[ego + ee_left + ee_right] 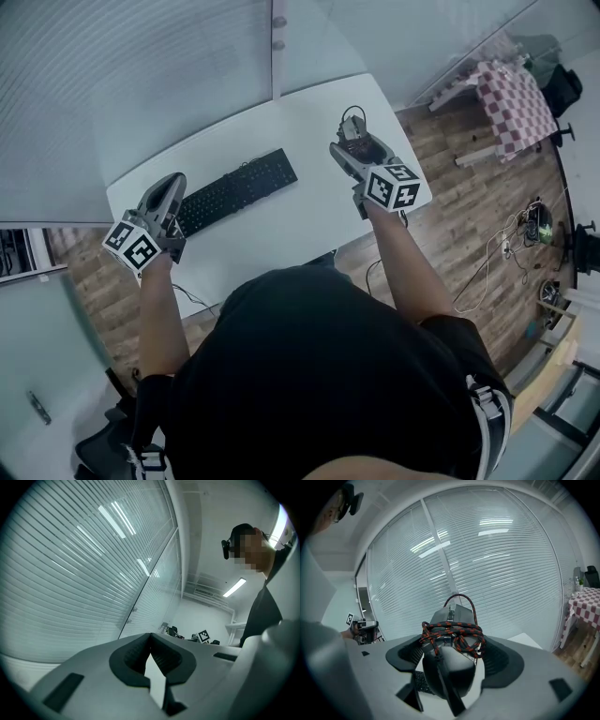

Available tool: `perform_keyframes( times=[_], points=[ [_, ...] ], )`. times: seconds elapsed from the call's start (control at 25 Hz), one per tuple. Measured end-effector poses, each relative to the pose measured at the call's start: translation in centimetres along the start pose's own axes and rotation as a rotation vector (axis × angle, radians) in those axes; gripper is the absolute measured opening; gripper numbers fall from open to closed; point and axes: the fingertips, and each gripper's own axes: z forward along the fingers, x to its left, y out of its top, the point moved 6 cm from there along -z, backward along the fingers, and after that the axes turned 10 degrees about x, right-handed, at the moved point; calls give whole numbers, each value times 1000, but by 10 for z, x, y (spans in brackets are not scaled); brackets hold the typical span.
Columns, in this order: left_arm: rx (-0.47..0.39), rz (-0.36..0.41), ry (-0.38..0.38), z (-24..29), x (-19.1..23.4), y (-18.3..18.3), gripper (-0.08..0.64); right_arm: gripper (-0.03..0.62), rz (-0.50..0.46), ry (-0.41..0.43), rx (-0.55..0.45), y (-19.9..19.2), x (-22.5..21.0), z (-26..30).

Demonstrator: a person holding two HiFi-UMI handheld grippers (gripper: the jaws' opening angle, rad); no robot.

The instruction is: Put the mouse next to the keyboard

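Head view shows the right gripper (351,142) clamped on the cable-wrapped mouse (353,125), with the keyboard (236,187) lying to its left.

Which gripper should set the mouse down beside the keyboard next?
Right. The right gripper is shut on the mouse, beyond the keyboard's right end; the left gripper is shut on nothing.

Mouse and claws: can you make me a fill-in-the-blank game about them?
The right claw is shut on the ____.
A red-and-black ____ is wound around the mouse.
The left claw holds ____.
The ____ keyboard lies on the white table.
Missing words: mouse; cable; nothing; black.
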Motion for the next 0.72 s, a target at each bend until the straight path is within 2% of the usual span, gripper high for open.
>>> perform_keyframes(
  times=[0.36, 0.72],
  points=[
    [-7, 21, 12, 40, -32, 6, 23, 411, -17, 17, 6, 13, -42, -16],
    [-42, 22, 57, 56, -48, 9, 23, 411, -31, 49, 17, 22, -69, -14]
  ],
)
